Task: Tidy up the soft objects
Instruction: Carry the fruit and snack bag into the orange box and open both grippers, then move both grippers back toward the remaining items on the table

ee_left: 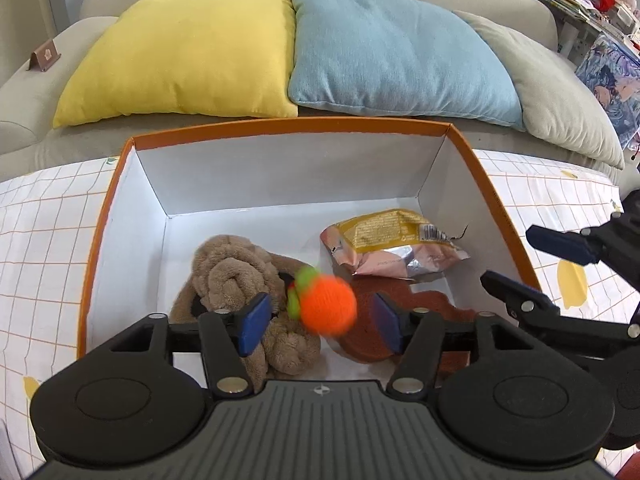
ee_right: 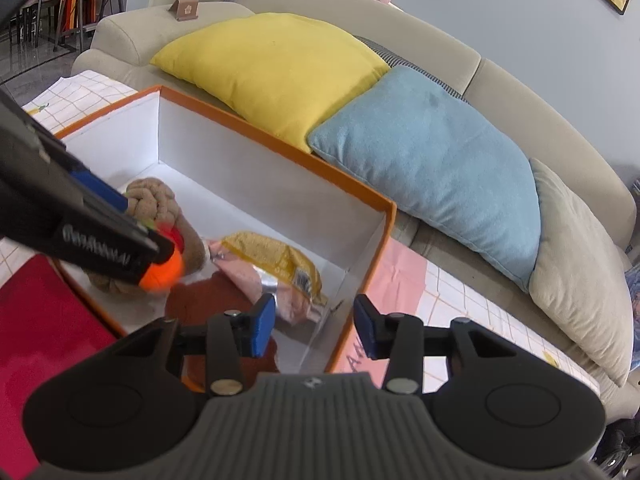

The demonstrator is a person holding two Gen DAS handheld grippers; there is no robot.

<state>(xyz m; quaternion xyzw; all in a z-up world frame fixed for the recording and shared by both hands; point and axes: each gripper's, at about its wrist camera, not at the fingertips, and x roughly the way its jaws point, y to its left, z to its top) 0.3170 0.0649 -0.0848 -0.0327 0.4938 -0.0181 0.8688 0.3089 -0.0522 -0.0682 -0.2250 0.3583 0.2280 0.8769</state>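
One blurred orange-and-green ball (ee_left: 326, 304).

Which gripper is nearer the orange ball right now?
Left. The left gripper has the orange ball between its open fingers; the right gripper is off beside the box's corner.

You can see small dark print and a barcode on the yellow snack bag (ee_left: 394, 240) in the box (ee_left: 280, 126), but the words are too tiny to read. The pink side of the box (ee_right: 362, 354) shows part of some big letters, cut off and not readable.
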